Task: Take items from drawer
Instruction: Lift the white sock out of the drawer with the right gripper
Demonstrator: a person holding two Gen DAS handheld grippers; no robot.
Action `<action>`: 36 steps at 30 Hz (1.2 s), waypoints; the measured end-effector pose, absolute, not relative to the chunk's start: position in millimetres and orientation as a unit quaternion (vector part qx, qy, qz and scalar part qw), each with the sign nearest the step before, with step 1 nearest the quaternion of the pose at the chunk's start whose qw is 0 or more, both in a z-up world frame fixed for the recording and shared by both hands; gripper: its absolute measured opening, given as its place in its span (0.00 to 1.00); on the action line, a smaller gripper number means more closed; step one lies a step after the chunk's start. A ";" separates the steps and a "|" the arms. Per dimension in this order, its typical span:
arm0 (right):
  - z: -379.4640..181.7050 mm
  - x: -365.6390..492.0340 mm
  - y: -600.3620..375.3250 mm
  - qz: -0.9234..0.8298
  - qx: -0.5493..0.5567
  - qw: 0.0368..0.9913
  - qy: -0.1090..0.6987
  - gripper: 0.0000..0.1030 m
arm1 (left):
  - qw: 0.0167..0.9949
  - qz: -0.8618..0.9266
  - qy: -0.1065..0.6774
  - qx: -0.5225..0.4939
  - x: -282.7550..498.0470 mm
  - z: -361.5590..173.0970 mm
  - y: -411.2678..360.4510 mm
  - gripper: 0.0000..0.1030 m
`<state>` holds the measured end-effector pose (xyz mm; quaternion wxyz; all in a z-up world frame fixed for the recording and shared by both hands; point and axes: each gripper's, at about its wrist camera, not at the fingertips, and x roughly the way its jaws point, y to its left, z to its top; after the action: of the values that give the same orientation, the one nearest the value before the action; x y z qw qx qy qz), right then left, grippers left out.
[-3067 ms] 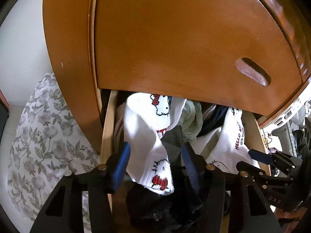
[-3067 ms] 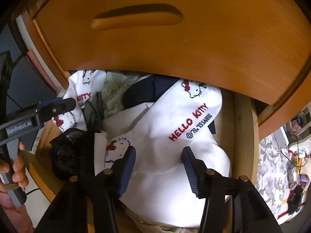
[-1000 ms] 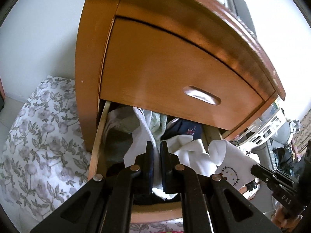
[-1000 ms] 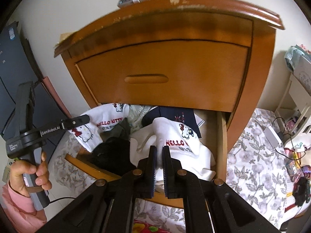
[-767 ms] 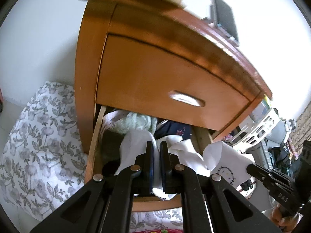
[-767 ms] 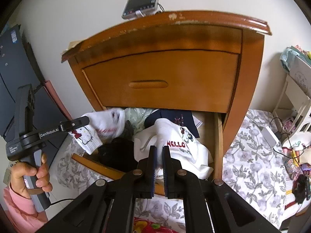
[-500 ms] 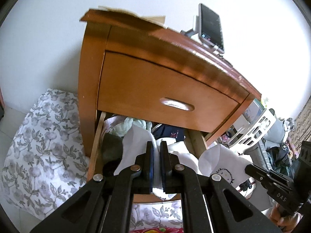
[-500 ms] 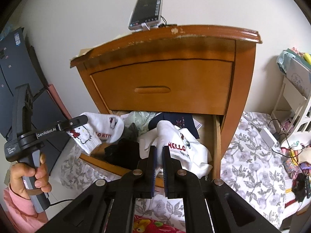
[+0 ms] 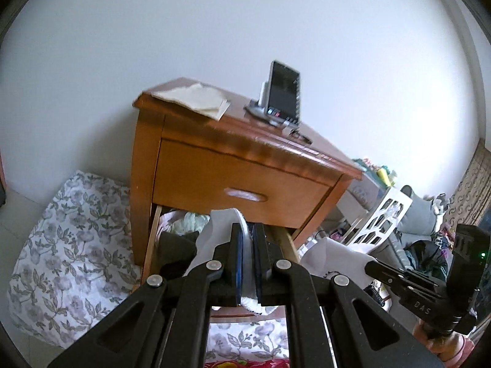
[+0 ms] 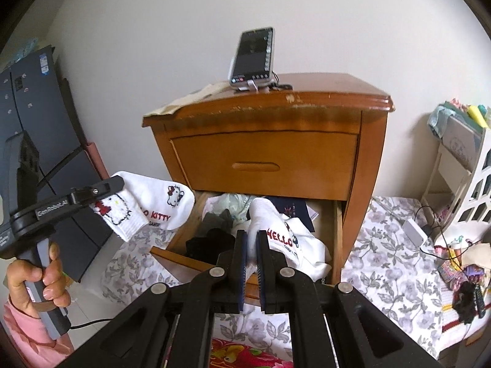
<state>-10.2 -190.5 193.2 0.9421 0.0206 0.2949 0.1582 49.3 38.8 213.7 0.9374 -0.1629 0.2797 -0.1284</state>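
Observation:
A wooden nightstand (image 10: 267,153) has its lower drawer (image 10: 181,256) pulled open, with white, dark and pale green clothes inside. My left gripper (image 9: 248,230) is shut on a white sock (image 9: 214,230) held above the drawer's front. The right wrist view shows that left gripper (image 10: 113,184) with the Hello Kitty sock (image 10: 153,205) hanging clear of the drawer on its left. My right gripper (image 10: 251,236) is shut on another white Hello Kitty sock (image 10: 264,211), whose lower part still drapes over the pile in the drawer. In the left wrist view the right gripper (image 9: 371,265) holds white cloth (image 9: 331,254).
A phone on a stand (image 10: 253,58) and a folded cloth (image 9: 193,98) sit on the nightstand top. A floral sheet (image 10: 389,245) covers the floor around it. A white cut-out rack (image 10: 460,190) stands to the right, and a dark cabinet (image 10: 30,116) to the left.
Both grippers were open over the drawer's clothes, then shut on a white sock each. Both have drawn back and upward from the drawer, and the left sock now hangs clear.

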 end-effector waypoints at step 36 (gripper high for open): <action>165.2 -70.7 -200.0 0.135 0.031 0.937 0.322 0.06 | 0.925 -0.134 0.308 -0.180 -8.2 187.2 38.1 0.06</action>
<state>-70.7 -200.0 165.2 0.9366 0.0306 0.3219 0.1350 -8.2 38.1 187.2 0.9246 -0.1796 0.3084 -0.1335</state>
